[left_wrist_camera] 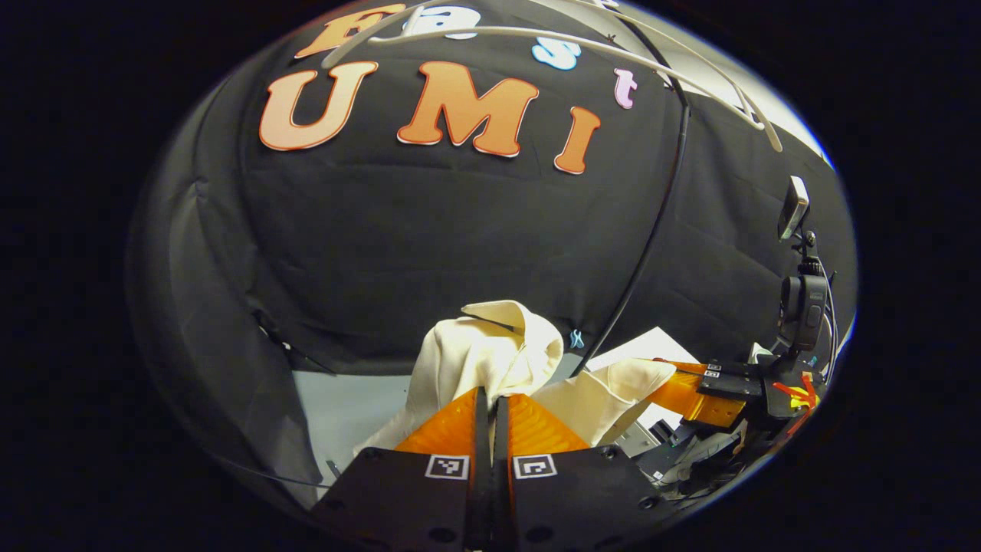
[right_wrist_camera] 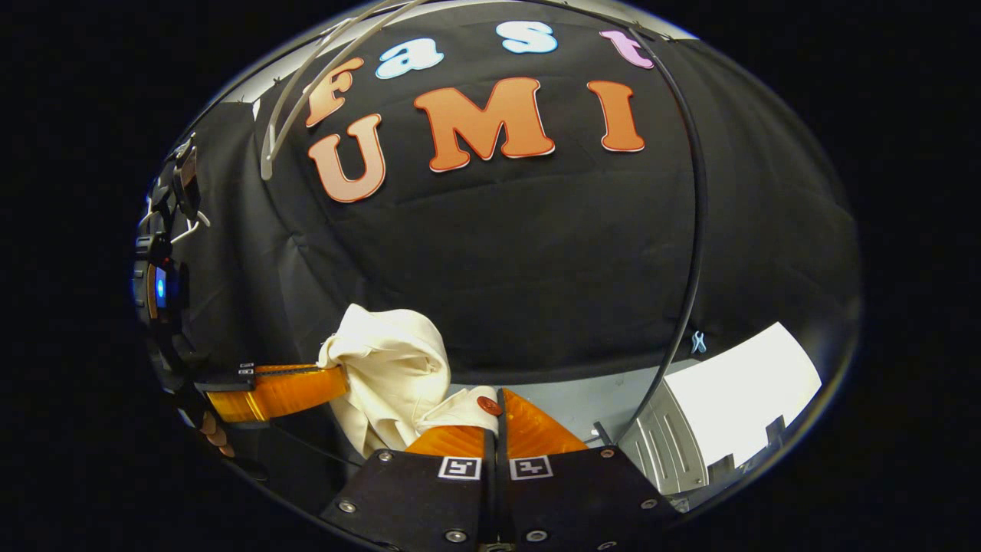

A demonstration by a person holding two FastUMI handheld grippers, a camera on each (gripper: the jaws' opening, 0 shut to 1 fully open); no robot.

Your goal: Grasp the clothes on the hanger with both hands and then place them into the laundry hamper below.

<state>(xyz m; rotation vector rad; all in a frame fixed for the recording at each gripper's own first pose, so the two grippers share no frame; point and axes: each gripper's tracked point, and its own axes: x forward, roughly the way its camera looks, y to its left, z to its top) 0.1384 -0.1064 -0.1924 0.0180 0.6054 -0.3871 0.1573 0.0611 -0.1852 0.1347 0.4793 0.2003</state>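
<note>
both my views are dim overall, black backdrop soaking up the light. brightest spots: the cream garment [left_wrist_camera: 490, 360] ahead of me and a white panel [right_wrist_camera: 747, 383] low right in the right gripper view, nearly blown out. heavy fisheye bending at the rims (straight cable [right_wrist_camera: 693, 230] curves). centre sharp, edges soft and smeared, slight sheen on my own fingers [left_wrist_camera: 452, 429].

no readable text, coded square markers on hand-held gripper [left_wrist_camera: 490, 406]
</note>
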